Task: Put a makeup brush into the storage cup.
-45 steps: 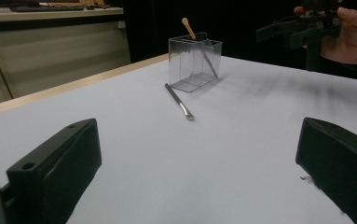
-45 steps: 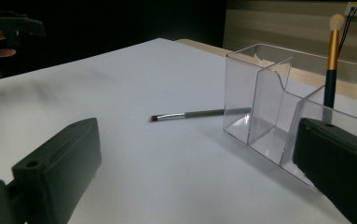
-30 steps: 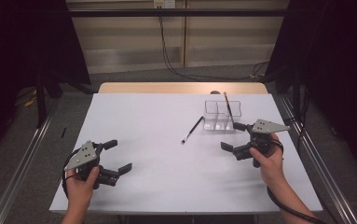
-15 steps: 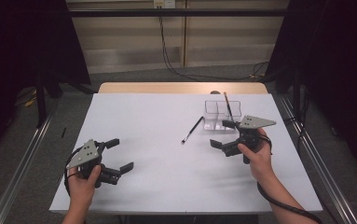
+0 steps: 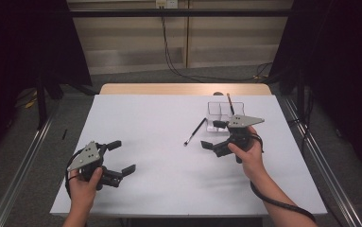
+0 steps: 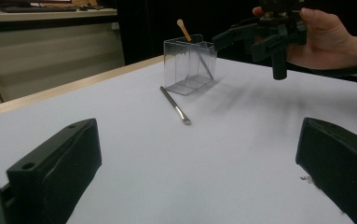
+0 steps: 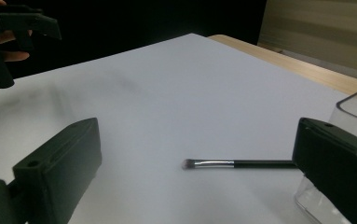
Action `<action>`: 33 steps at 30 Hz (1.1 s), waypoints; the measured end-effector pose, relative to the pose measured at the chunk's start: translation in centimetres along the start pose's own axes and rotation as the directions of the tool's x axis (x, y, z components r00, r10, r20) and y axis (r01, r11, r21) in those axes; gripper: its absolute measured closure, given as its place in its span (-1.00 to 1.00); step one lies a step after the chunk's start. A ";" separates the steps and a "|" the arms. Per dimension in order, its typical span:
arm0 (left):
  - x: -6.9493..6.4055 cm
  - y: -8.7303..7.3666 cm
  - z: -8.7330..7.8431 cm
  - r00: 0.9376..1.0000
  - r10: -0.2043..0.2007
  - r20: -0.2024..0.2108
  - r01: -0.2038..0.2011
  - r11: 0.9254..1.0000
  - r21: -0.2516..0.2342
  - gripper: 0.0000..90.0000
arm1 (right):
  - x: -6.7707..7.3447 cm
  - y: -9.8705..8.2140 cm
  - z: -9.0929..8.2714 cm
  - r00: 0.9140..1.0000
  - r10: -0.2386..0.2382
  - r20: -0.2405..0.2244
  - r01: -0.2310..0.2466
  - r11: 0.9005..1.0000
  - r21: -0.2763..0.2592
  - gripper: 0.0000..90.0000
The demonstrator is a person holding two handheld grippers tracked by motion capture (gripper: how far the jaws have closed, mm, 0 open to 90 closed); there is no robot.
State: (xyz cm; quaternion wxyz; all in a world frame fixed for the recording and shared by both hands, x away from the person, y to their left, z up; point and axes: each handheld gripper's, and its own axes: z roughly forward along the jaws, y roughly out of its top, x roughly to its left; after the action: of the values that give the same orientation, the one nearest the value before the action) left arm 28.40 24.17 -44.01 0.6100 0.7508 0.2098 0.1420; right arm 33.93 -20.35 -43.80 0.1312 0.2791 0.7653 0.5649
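A thin black makeup brush point(image 5: 195, 131) lies loose on the white table point(image 5: 159, 118), just left of a clear plastic holder point(image 5: 219, 115). A second brush point(image 5: 229, 102) stands slanted in the holder. My right gripper point(image 5: 210, 134) hovers open beside the holder, its jaws pointing left toward the lying brush. In the right gripper view the brush point(image 7: 232, 164) lies between the open jaws, close to the right one, with its bristle tip to the left. My left gripper point(image 5: 123, 156) is open and empty at the front left. In the left gripper view the brush point(image 6: 176, 105) and holder point(image 6: 190, 67) are far ahead.
The wooden table edge point(image 5: 183, 89) runs along the far side, with cables hanging behind it. Metal rails point(image 5: 325, 161) flank the table. The right gripper point(image 6: 264, 37) and its hand show at the top right of the left gripper view.
My right gripper has moved left and a little away from the person, from the right side of the table to beside the holder and the lying brush. The left gripper has barely shifted.
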 end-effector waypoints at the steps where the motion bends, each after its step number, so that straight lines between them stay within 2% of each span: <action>1: 0.0 0.0 0.0 1.000 0.001 0.000 -0.001 1.000 0.000 -1.00 | 0.0 0.1 0.2 1.000 -0.003 -0.002 0.003 1.000 0.002 -0.98; 13: 0.0 0.0 0.0 1.000 -0.004 0.000 0.004 1.000 -0.005 -1.00 | 0.2 0.7 2.2 1.000 -0.004 -0.026 0.005 1.000 0.021 -0.98; 25: 0.1 0.0 0.0 1.000 0.001 0.006 -0.001 1.000 0.000 -1.00 | 0.2 0.8 4.4 0.999 -0.009 -0.034 0.011 0.998 0.063 -0.98; 33: 0.1 -0.1 0.1 1.000 -0.003 0.008 0.003 1.000 0.006 -1.00 | -0.1 0.9 6.1 1.000 -0.003 -0.012 0.004 0.992 0.124 -0.97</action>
State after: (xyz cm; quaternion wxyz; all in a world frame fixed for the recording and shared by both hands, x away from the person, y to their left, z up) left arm 28.57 24.14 -44.16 0.6087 0.7529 0.2089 0.1376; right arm 37.38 -15.43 -44.95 0.1101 0.2820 0.8003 0.5176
